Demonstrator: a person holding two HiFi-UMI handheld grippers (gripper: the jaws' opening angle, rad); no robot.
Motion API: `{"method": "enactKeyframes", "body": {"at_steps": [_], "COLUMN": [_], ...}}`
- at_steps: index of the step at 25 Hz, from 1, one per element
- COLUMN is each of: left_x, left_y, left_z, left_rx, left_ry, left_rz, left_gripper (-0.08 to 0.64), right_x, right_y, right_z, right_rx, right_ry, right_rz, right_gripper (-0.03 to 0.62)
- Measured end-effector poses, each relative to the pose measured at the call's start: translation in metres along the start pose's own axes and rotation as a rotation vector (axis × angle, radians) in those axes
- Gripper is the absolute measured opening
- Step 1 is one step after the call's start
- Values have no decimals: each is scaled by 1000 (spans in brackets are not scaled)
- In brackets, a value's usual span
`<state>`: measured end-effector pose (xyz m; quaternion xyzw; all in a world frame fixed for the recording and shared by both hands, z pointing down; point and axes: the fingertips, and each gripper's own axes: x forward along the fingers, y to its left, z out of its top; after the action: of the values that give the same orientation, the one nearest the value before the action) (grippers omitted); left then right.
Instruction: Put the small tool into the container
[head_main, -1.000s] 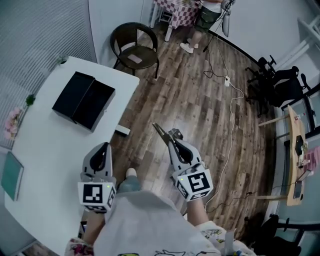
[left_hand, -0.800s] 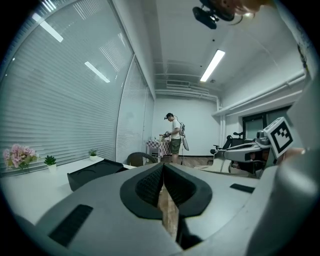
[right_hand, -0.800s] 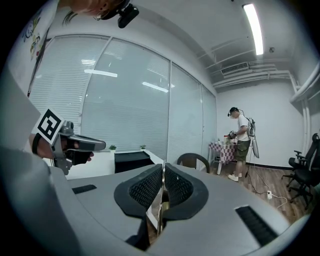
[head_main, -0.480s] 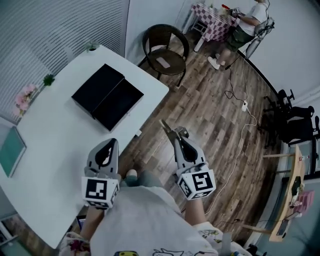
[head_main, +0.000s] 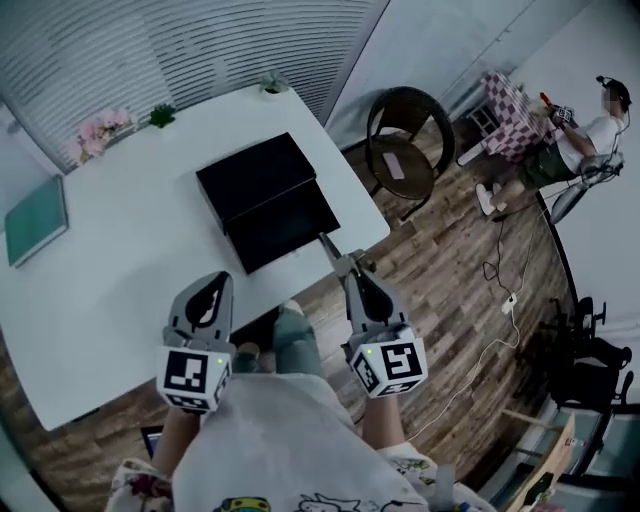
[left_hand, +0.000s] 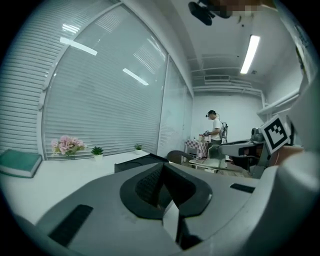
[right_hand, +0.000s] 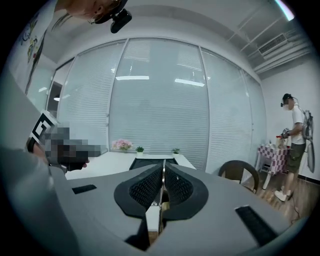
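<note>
**A:** Where's the small tool (head_main: 327, 244) right now?

**B:** The right gripper (head_main: 346, 266) is clamping it. The jaws are pressing together on a thin metal strip, which is poking forward past the tips toward the container (head_main: 262, 196).

**A:** And the container?

**B:** It's black and shallow, lying open in two halves on the right part of the white table (head_main: 110, 290). In the head view the tool tip is sitting just beside its near right corner. I can't tell its height above the tabletop.

**A:** Why is it gripping like that?

**B:** My guess is that pinching the back end is leaving the front free to go in first.

**A:** And the left gripper (head_main: 211, 288)?

**B:** It's hovering around the table's near edge, with the jaws meeting and nothing between them. It's probably keeping clear, or waiting to steady the container.

**A:** Progress?

**B:** The tool isn't in yet. I'd say this is the carrying stage.
</note>
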<state>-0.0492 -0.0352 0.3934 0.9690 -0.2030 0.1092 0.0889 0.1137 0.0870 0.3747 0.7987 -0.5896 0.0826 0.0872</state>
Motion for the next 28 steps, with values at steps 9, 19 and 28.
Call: {"method": "enactKeyframes", "body": {"at_steps": [9,19,28], "left_x": [39,72,68], "left_y": [20,29,40], "left_z": [17,37,38], "left_rx": [-57,-115,-141], "left_ry": [-20,-55,-62], "left_rz": [271,529,683], "left_gripper": [5,5,5], "right_x": [91,160,190], "right_y": [-16,-24,-6], "right_z": [21,37,45], "right_rx": [-53,-113,-139], "right_ry": [16,28,20], "right_rz": [315,612,793], "right_gripper": [14,14,14]}}
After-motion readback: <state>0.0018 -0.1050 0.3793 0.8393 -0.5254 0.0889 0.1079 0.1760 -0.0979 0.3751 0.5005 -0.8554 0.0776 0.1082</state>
